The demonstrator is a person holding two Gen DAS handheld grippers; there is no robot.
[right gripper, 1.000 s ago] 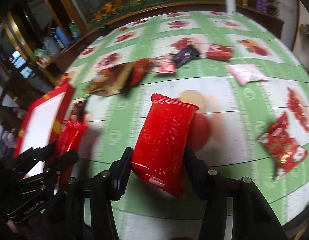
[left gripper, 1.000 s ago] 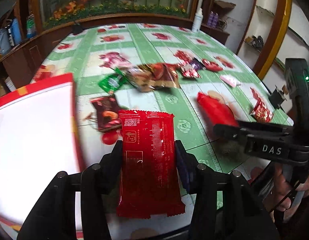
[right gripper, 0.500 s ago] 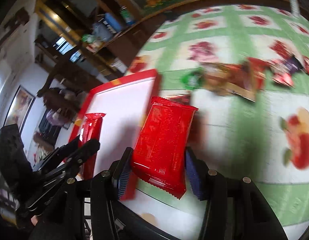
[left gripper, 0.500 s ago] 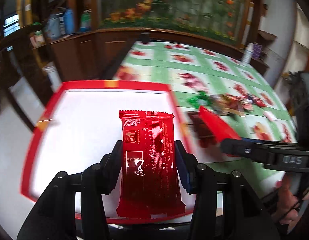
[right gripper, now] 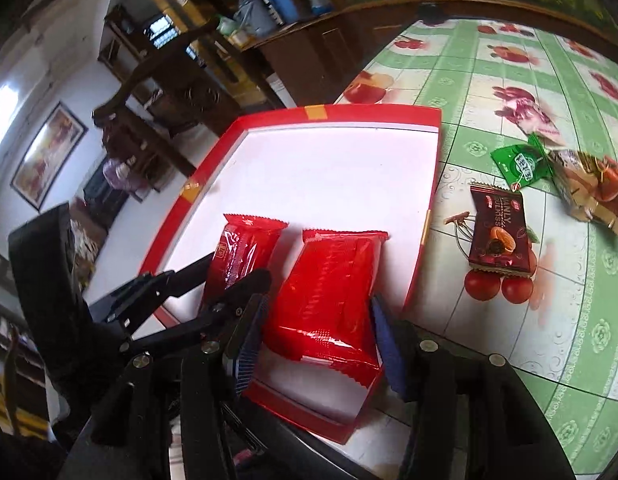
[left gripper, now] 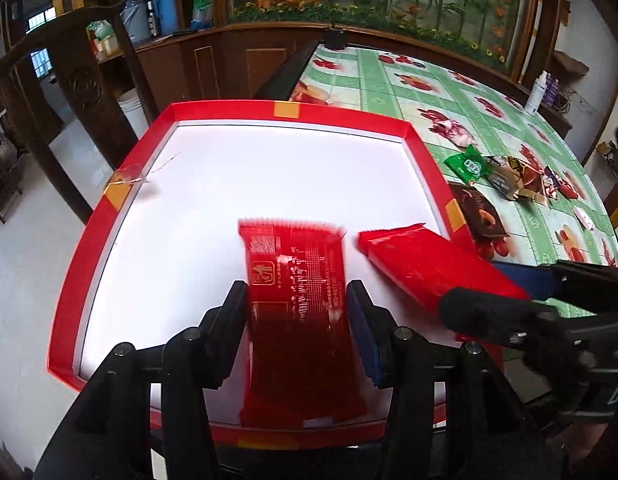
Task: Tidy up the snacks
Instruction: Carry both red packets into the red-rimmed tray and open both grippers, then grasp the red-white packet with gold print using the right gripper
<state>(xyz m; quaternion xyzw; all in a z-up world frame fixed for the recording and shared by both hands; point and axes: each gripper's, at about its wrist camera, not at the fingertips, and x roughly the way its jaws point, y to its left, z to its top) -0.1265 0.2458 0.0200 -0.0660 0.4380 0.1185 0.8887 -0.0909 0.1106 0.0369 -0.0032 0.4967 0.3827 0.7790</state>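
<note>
A shallow tray with a red rim (left gripper: 349, 114) (right gripper: 373, 112) and a white floor fills the middle of both views. My left gripper (left gripper: 295, 308) is shut on a red snack packet (left gripper: 297, 276) held lengthwise over the tray's near part. The same gripper (right gripper: 239, 268) and its packet (right gripper: 241, 248) show at the left of the right wrist view. Beside it, my right gripper (right gripper: 317, 320) holds a second red packet (right gripper: 329, 292) low over the tray's right side. Its jaws are opening with that packet (left gripper: 425, 260) still between the pads.
Loose snacks lie on the green flowered tablecloth (right gripper: 489, 60) right of the tray: a brown chocolate packet (right gripper: 499, 236), a green packet (right gripper: 519, 164) and gold-brown wrappers (right gripper: 597, 188). A dark wooden chair (left gripper: 93, 80) stands beyond the tray's left side. The tray's far half is bare.
Both grippers have swung left from above the tablecloth to above the tray, each carrying its red packet. The two packets now sit side by side low over the tray.
</note>
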